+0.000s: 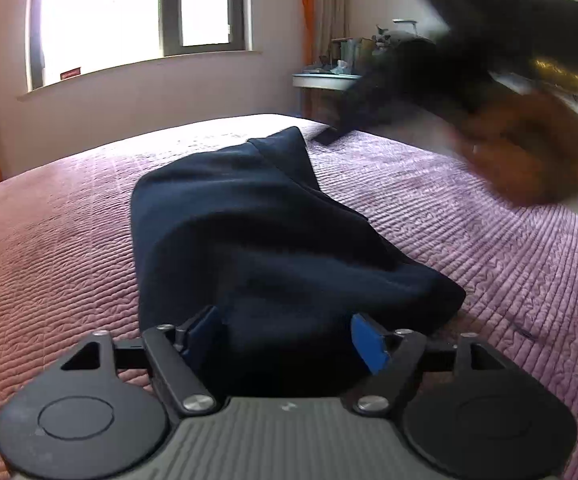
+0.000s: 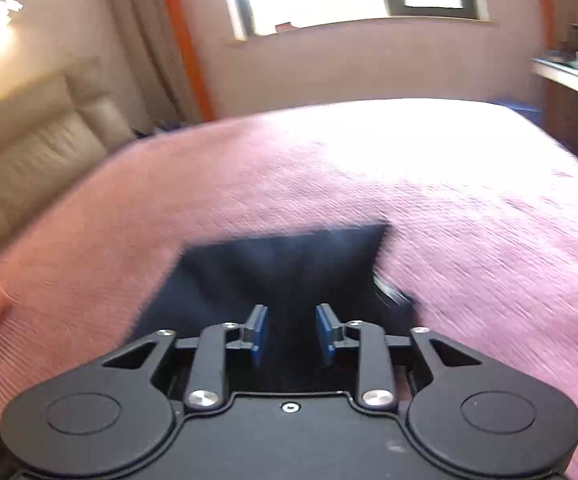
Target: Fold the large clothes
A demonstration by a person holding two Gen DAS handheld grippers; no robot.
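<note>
so: dark navy garment (image 1: 273,248) lies bunched in a long heap on the pink bedspread (image 1: 49,264), partly folded by my guess. my left claw (image 1: 289,340) stands wide apart, cloth bulging between the pads, not pinched. my right claw (image 2: 292,334) is parted above the garment's flat end (image 2: 281,264), empty. risk: closing on one layer only would drag the heap loose. no readable writing; red window sticker too blown out.
</note>
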